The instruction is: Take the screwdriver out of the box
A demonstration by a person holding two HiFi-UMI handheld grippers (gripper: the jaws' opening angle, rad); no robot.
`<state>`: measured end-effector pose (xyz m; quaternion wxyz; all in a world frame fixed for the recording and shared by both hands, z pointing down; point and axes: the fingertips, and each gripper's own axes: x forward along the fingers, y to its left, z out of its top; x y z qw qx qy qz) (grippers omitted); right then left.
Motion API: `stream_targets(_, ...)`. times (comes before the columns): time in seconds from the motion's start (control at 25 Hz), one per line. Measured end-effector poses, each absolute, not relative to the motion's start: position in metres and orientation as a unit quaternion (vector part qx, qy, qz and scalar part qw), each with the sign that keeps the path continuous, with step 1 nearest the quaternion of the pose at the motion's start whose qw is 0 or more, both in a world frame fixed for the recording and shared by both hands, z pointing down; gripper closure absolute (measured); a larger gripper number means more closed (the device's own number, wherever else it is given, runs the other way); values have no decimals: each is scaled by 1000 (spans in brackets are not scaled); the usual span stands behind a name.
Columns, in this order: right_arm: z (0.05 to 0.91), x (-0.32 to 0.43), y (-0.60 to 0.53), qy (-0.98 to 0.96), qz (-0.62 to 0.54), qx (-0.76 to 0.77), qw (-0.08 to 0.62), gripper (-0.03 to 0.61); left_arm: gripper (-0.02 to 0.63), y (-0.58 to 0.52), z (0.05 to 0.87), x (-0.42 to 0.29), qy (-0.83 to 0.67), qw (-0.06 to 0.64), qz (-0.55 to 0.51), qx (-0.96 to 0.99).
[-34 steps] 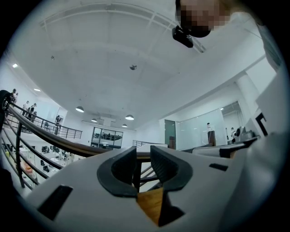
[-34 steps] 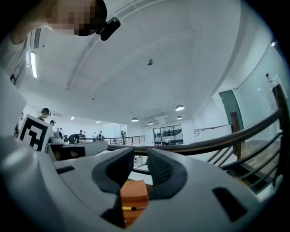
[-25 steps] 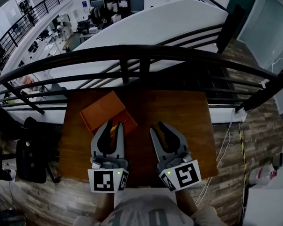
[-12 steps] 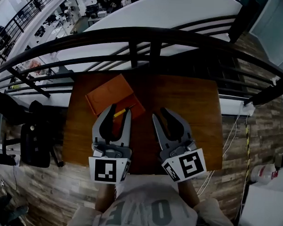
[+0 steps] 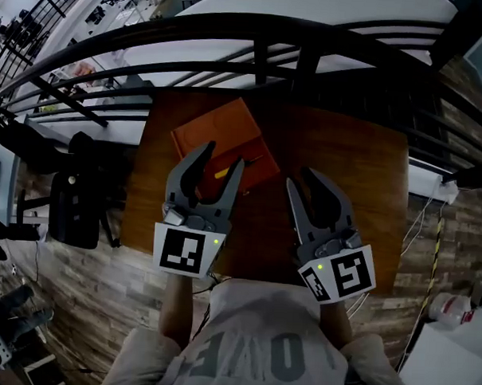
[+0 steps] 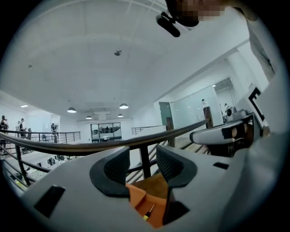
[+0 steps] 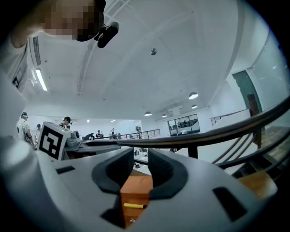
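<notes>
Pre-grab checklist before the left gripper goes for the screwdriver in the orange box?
1. Orange box open, inside visible: ok.
2. Screwdriver lying in the box: ok.
3. Left gripper jaws have just been opening, stand wide, nothing between them: ok.
4. Jaws down around the screwdriver: not ok, it lies lower than them.
5. Right gripper open, empty, beside the box: ok.
6. Screwdriver loose or wedged: cannot tell.

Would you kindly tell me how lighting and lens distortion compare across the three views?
Head view: dim, the orange box and table underexposed, the railing bowed by the fisheye. Left gripper view: bright ceiling, black vignetted corners. Right gripper view: likewise bright, the railing curved.
</notes>
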<state>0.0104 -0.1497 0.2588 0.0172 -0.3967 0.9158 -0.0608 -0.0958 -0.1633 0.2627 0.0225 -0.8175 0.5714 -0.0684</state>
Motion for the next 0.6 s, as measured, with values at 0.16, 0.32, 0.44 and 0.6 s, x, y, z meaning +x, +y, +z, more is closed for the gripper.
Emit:
stream_targets(0.16,275,1,-153,921,-79,-380,3,484,437,-173,291,-109,563,9,-126,-817)
stream_targets(0.32,290,-11,-157,926,-95,-365,-13,484,437,-183,328,-113,540,0,-180,-822)
stream_targets(0.44,301,-19,-157,931,-107,-349,-26,485,437,-186,359,-111,514,-17,-219,-829)
stream_targets(0.6,313,-28,-158,934,-121,-335,-41,484,437,-189,394,-112,486,-27,-269,-831)
